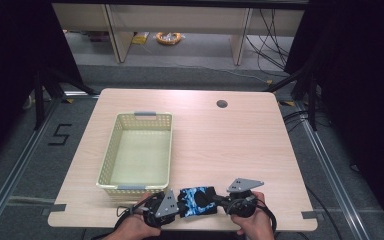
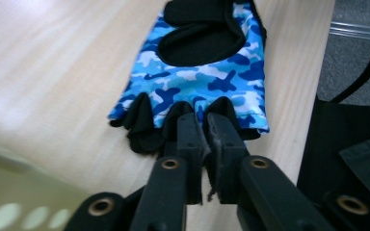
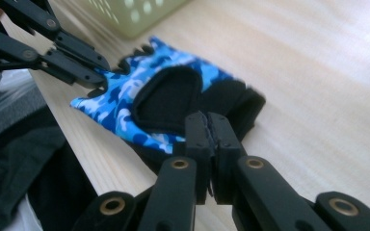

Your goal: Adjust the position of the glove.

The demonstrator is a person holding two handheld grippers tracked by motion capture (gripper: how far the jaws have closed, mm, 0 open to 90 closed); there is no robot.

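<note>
Tabletop (image 1: pixel 240 140): glove (image 1: pixel 198 201) lies lengthwise along near edge, fingers leftward.

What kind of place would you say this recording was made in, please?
Probably a lab recording station: a light wooden table inside a dark-curtained metal frame, loose cables on the grey floor, and a floor marking beside the table.

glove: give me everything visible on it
The glove is fingerless, stretchy-looking blue camouflage fabric with black finger openings, a black cut-out patch and a black wrist strap. It lies flat near the table's near edge, in front of the basket. The left gripper is shut on its finger end, the right gripper on its wrist end.
</note>
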